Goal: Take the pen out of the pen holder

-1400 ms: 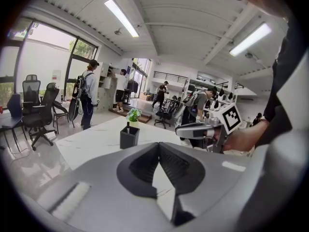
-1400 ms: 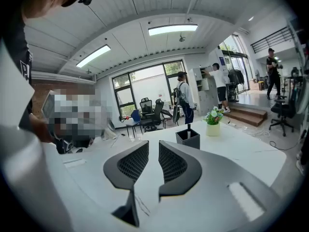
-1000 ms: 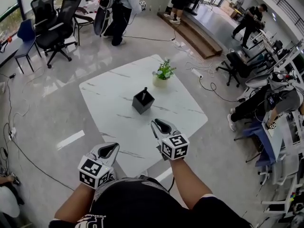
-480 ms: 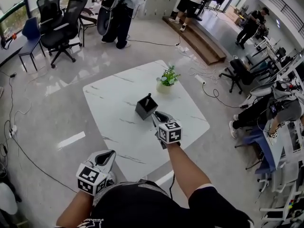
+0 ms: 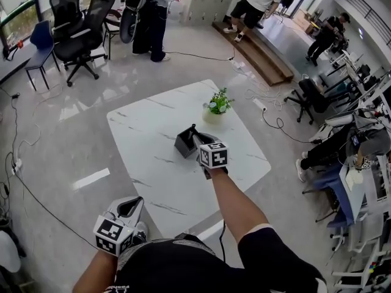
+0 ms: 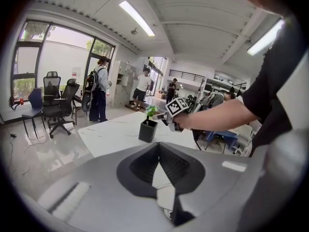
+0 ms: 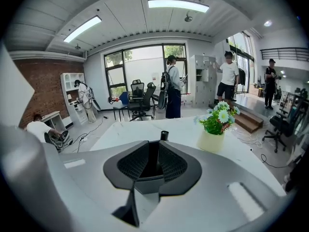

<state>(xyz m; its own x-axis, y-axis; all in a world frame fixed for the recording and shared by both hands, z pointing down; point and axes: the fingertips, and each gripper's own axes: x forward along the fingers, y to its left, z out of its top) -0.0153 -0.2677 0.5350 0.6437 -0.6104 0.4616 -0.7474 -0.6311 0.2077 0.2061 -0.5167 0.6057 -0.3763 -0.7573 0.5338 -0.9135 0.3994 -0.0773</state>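
Here the pen (image 7: 164, 135) stands upright in the black pen holder (image 5: 183, 145) on the white marbled worktop (image 5: 146, 139). The right claw (image 5: 198, 140) is at the holder's rim with its jaws slightly spread, and the pen's top shows just past their tips (not pinched). The left claw (image 5: 133, 203), its tips pressed together on nothing, hangs well apart from the holder, off the worktop's near edge. A potted plant (image 5: 217, 105) sits near the holder's far side.

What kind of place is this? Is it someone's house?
Not a house. It looks like a big open office or workshop: there are office chairs, work desks along one side, and long strip lights on the ceiling.
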